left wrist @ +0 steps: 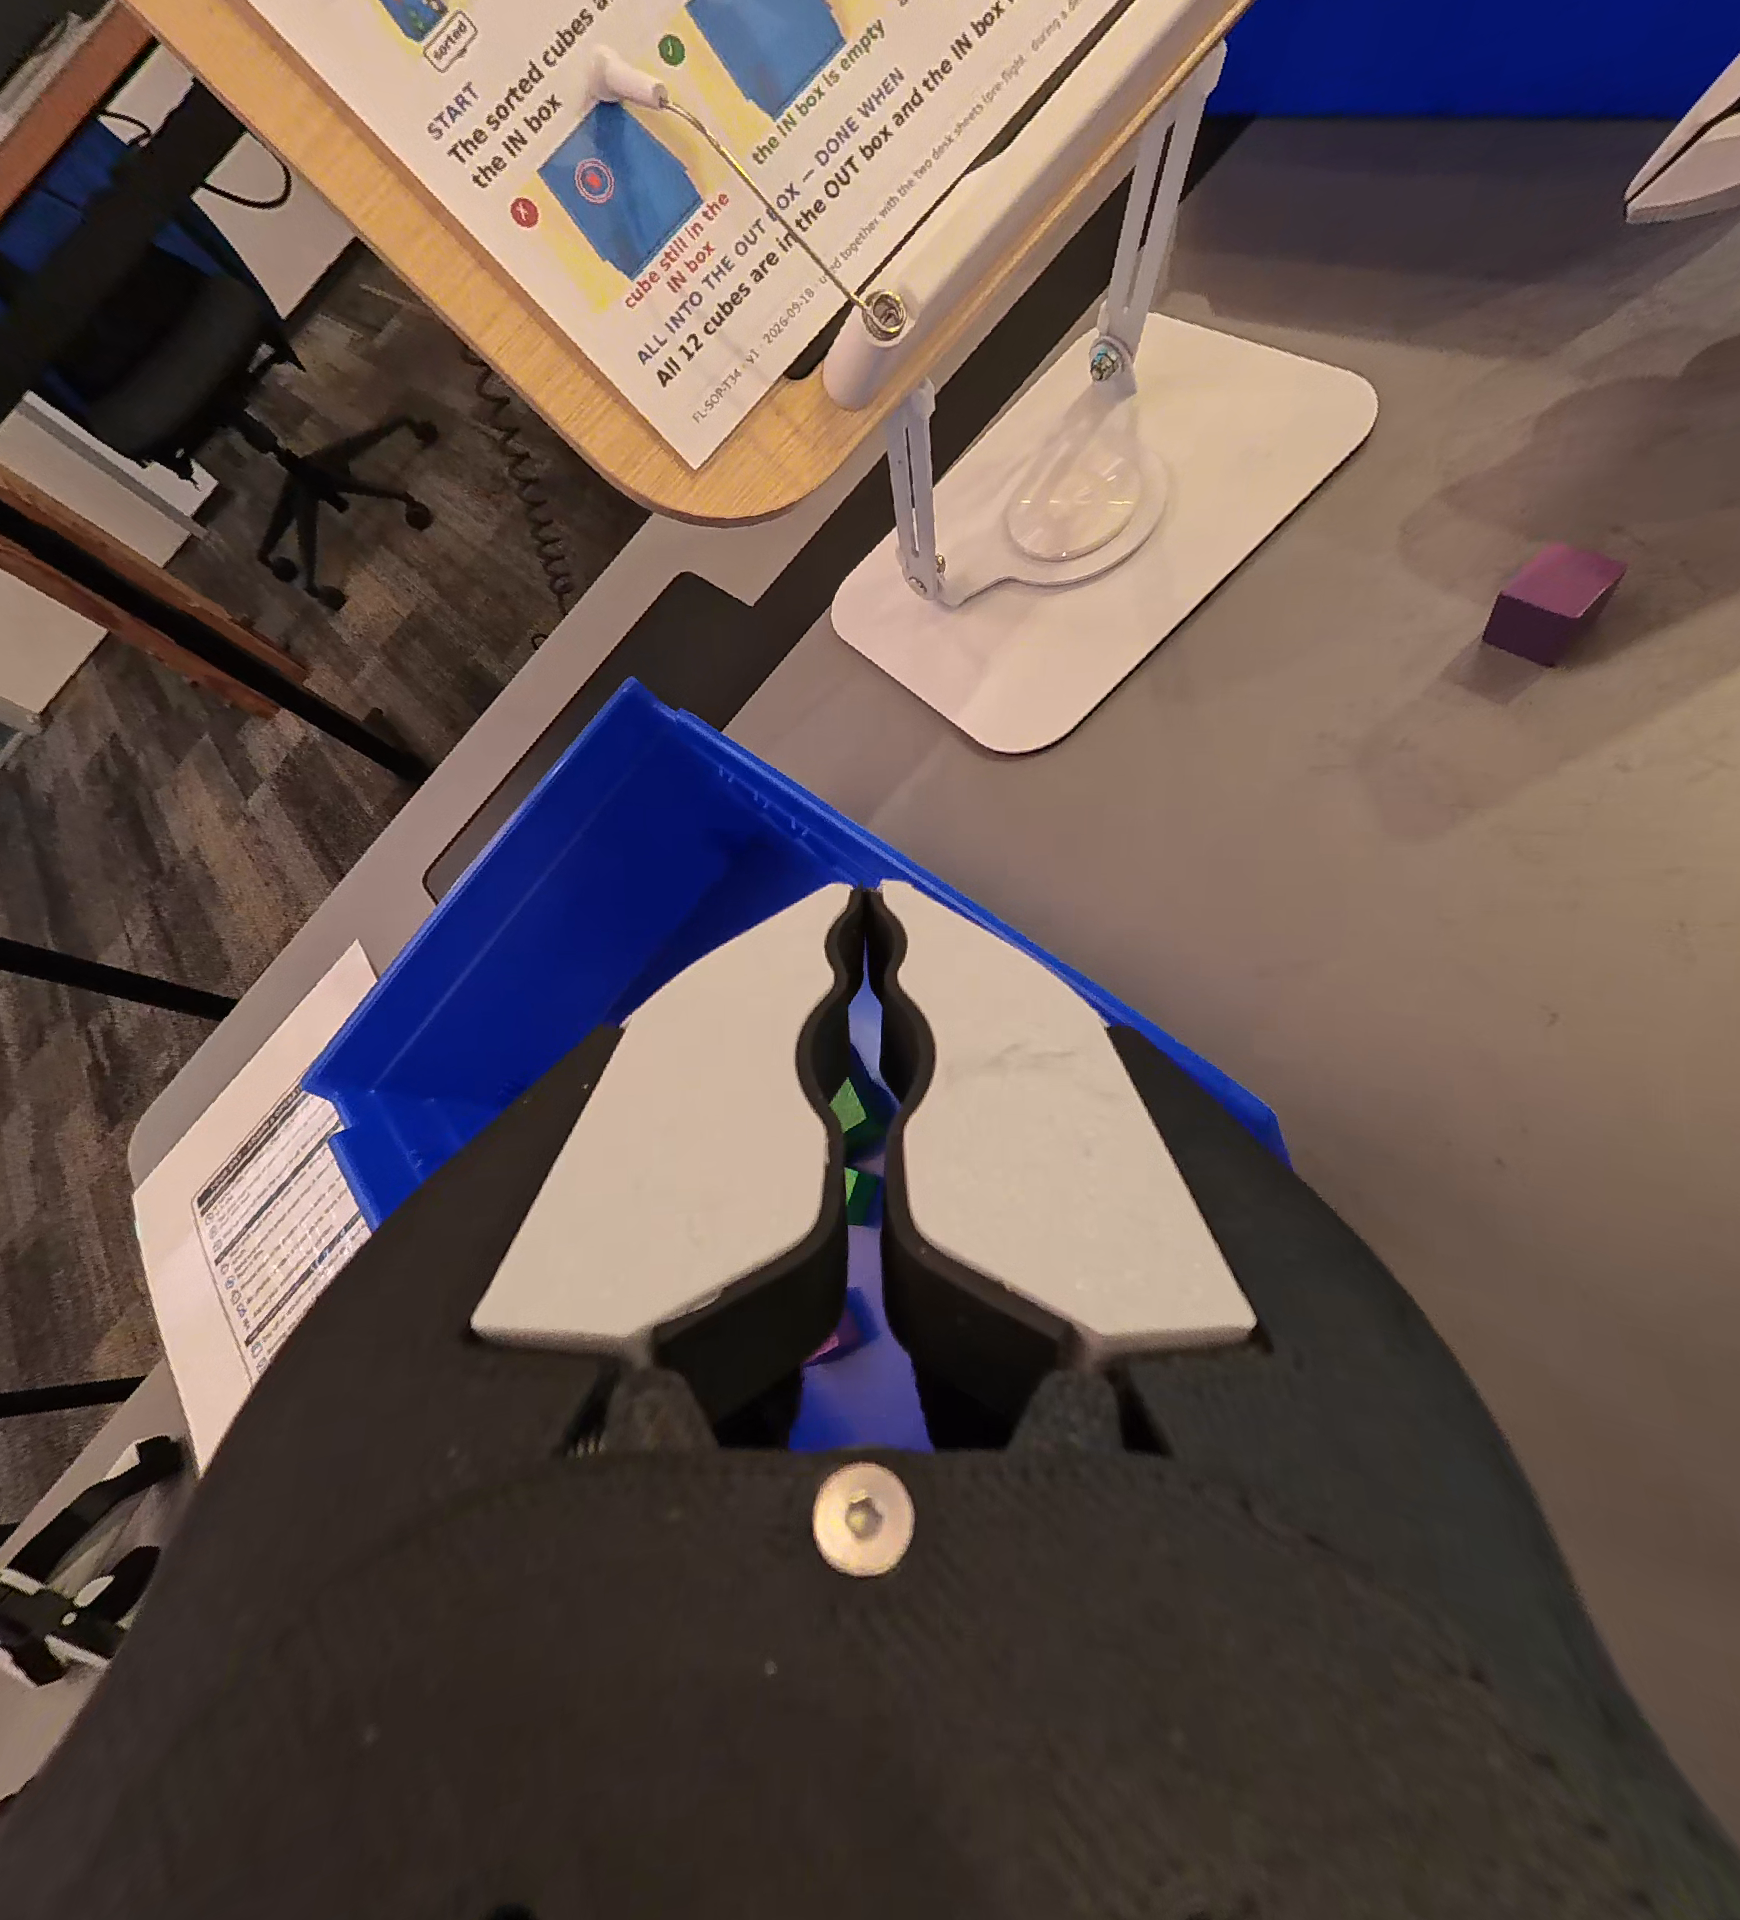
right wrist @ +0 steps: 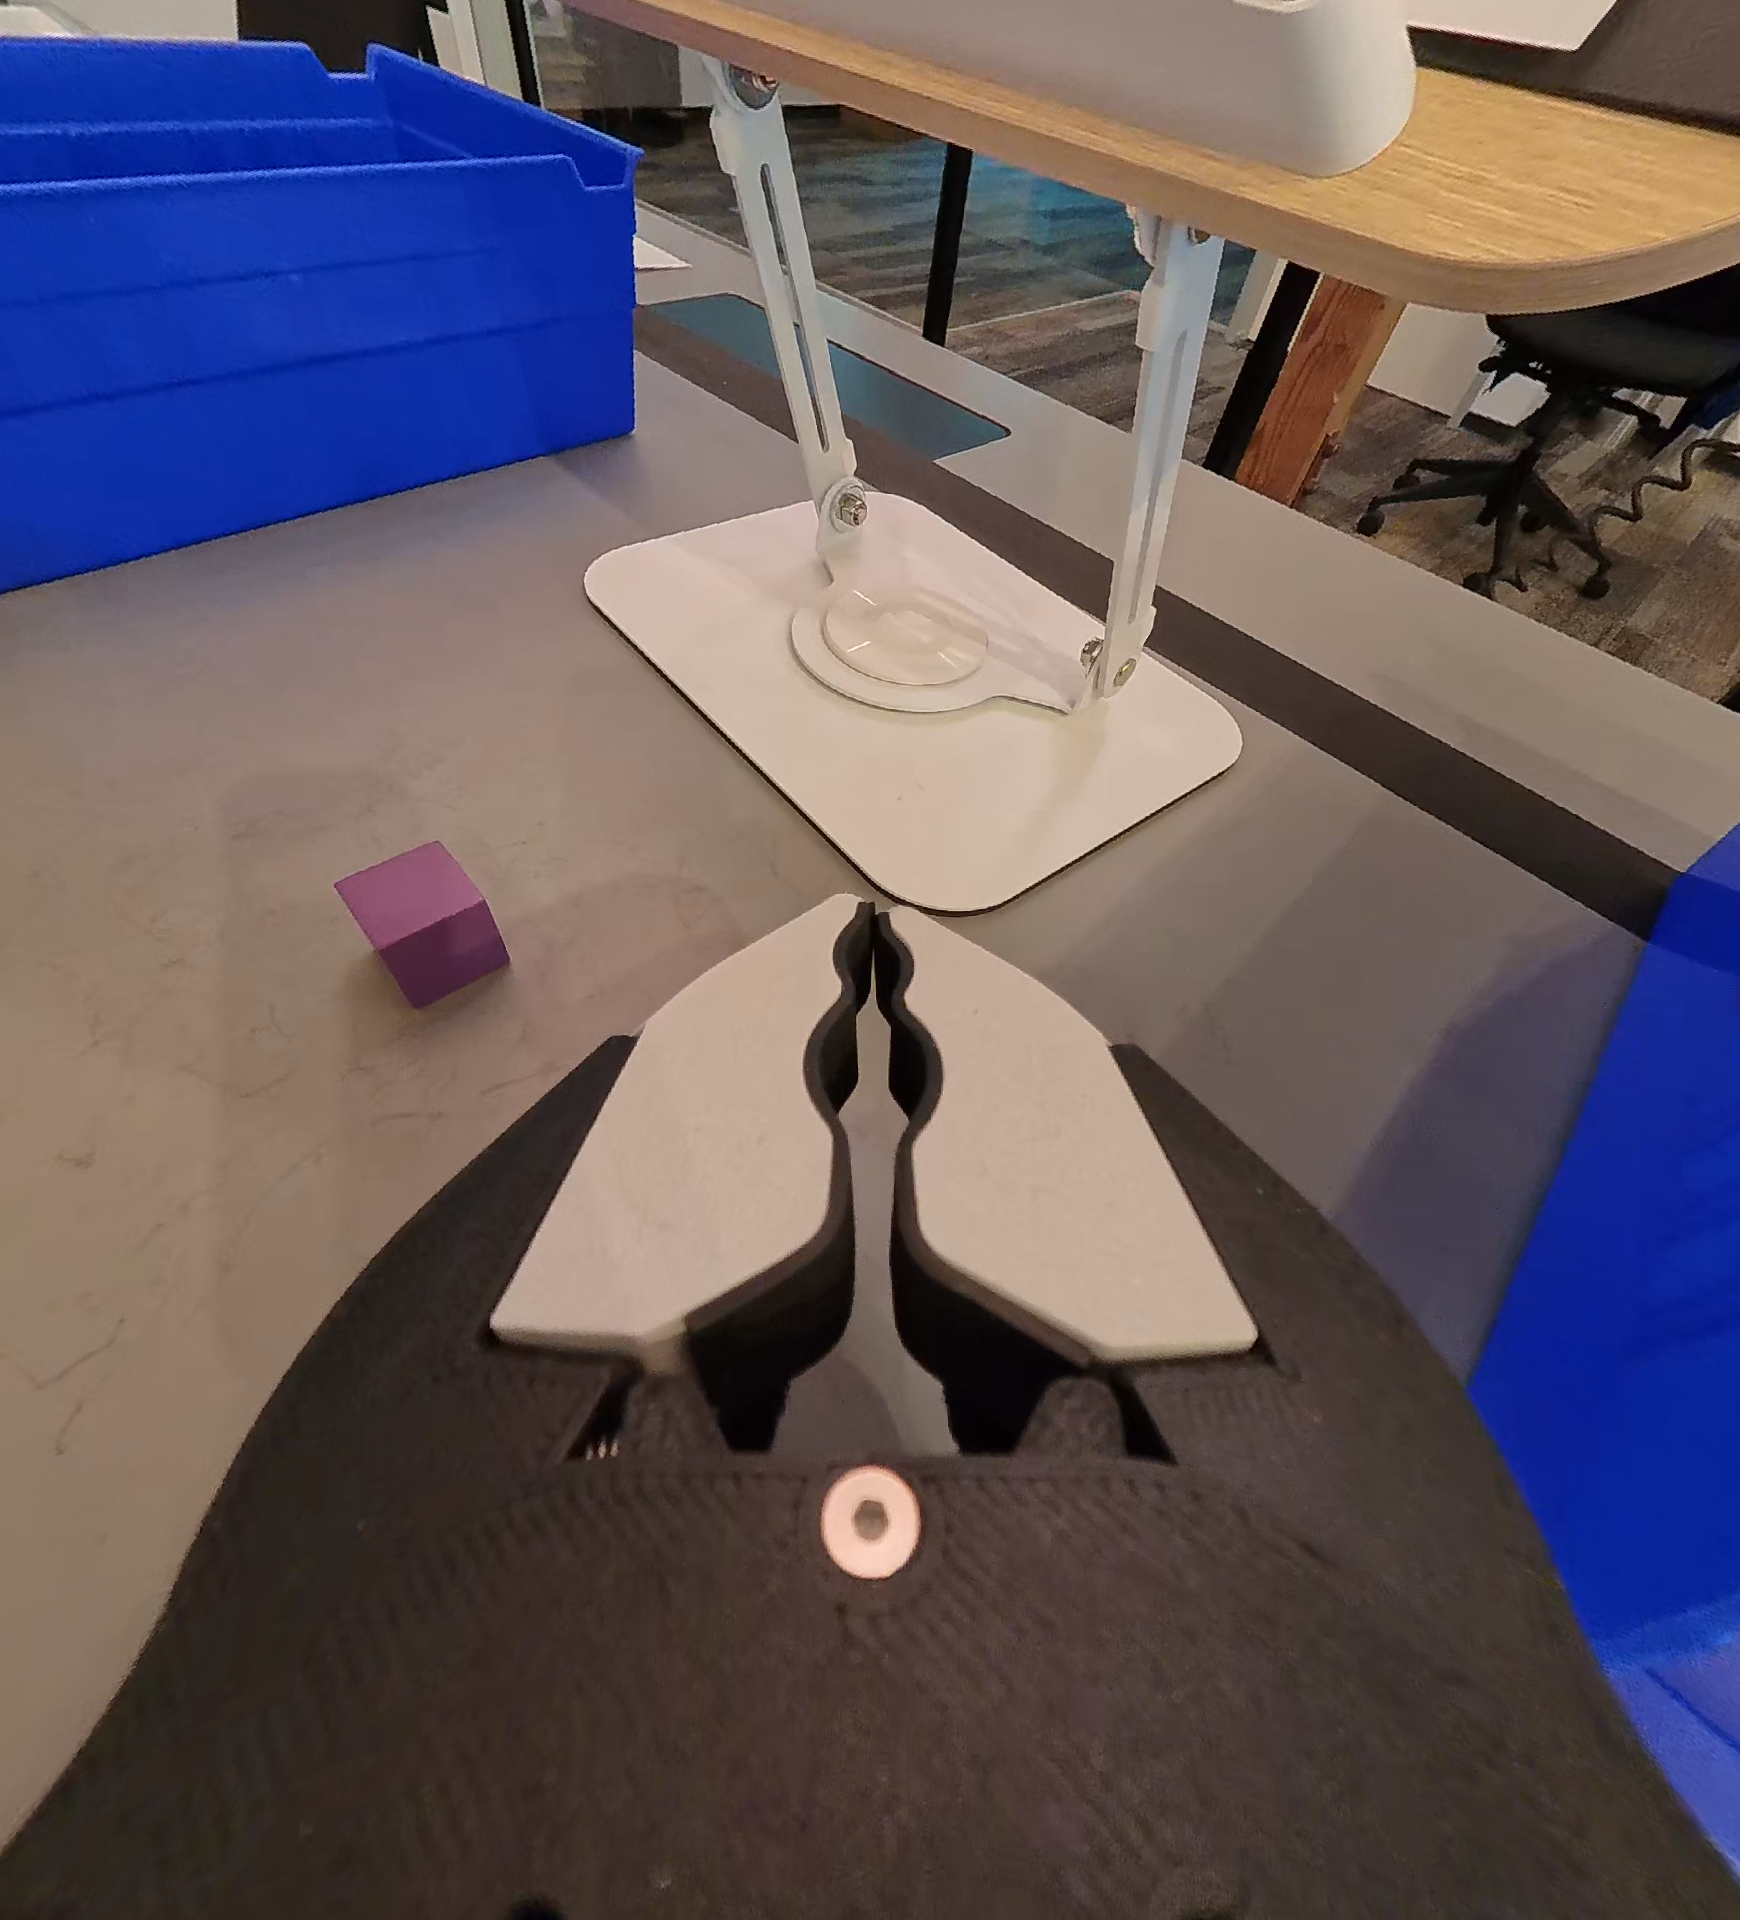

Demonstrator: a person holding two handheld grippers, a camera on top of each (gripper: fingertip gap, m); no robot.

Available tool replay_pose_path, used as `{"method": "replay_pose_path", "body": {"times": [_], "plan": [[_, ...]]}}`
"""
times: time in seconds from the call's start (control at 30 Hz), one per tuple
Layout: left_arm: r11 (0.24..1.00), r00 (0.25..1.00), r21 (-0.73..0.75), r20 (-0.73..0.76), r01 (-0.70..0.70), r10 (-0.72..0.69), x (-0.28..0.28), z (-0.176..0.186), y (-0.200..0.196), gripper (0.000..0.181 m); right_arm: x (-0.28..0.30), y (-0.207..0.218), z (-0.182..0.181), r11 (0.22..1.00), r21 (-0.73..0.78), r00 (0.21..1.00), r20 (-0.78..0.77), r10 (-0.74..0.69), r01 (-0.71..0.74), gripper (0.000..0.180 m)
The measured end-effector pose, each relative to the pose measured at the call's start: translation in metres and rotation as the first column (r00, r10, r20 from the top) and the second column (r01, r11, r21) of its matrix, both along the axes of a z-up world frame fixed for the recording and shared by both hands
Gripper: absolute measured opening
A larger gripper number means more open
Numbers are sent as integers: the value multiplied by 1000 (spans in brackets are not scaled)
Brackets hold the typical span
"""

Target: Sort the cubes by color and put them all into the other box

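Both grippers, left [left wrist: 867, 902] over the blue box [left wrist: 575, 935] and right [right wrist: 867, 920], are closed and empty, purple cube [right wrist: 424, 923] sitting at the right one's nine o'clock.

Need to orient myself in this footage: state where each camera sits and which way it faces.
Left wrist view: on the left gripper, shut, looking down over a blue box holding cubes.
Right wrist view: on the right gripper, shut, looking low across the grey table.
Shared: the purple cube and the white stand.

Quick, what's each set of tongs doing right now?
Left tongs: shut, empty, over the blue box.
Right tongs: shut, empty, over the table.
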State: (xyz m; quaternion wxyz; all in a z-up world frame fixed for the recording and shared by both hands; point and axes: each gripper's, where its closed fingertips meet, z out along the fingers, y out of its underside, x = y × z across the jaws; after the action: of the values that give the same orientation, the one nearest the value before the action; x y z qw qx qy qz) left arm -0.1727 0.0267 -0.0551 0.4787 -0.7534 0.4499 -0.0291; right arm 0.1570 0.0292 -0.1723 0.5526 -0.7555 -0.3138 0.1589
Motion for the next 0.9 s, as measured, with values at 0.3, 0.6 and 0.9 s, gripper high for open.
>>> {"method": "replay_pose_path", "body": {"times": [0.3, 0.6, 0.9], "plan": [[1000, 1000, -12, 0, -24, 24, -7, -2, 2, 0, 0, 0, 0, 1000, -2, 1000, -3, 1, -1, 0], [985, 988, -89, -34, -150, 147, -55, -14, 0, 0, -1, -2, 2, 1000, -4, 1000, -15, 6, -6, 0], [895, 937, -339, -292, -289, 191, -109, -83, 4, 12, -4, -3, 1, 1000, -11, 1000, -13, 19, -19, 0]]}}
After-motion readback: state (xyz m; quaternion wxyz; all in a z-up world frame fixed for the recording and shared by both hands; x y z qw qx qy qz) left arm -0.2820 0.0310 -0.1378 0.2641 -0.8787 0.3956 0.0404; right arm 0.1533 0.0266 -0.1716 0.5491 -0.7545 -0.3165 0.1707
